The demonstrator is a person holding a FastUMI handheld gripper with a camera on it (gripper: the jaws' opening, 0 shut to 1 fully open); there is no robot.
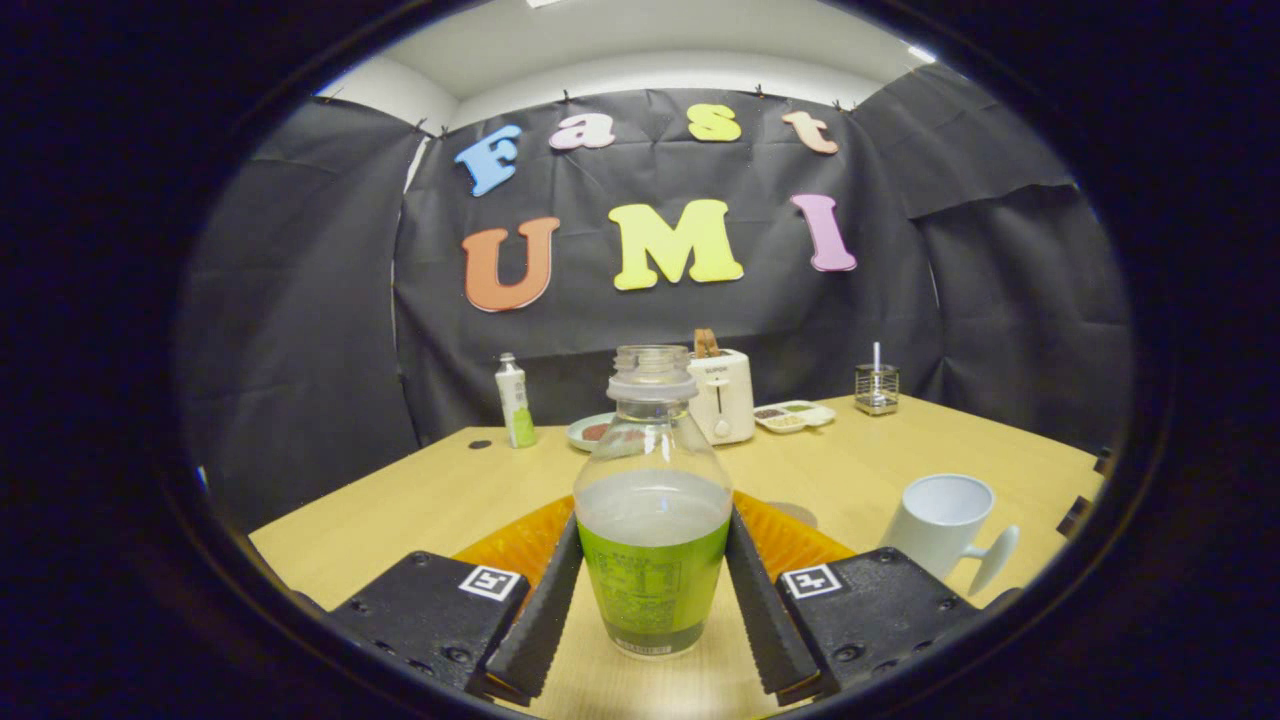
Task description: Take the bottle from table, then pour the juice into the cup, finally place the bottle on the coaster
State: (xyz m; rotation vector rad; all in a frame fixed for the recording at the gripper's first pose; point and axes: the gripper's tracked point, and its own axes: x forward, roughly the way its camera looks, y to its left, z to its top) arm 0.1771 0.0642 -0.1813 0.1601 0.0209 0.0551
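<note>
Gripper view showed your hand-held gripper point(655, 590) grasping the uncapped bottle point(653, 500) upright over the orange coaster point(790, 535), cup point(940, 520) beside it on the worktop point(450, 490).

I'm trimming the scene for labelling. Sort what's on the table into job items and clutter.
For the job: bottle between the fingers of the hand-held gripper, both fingers against its sides; orange coaster just behind it; white cup.

Lying about: toaster, small carton, plate, divided tray, glass holder.
</note>
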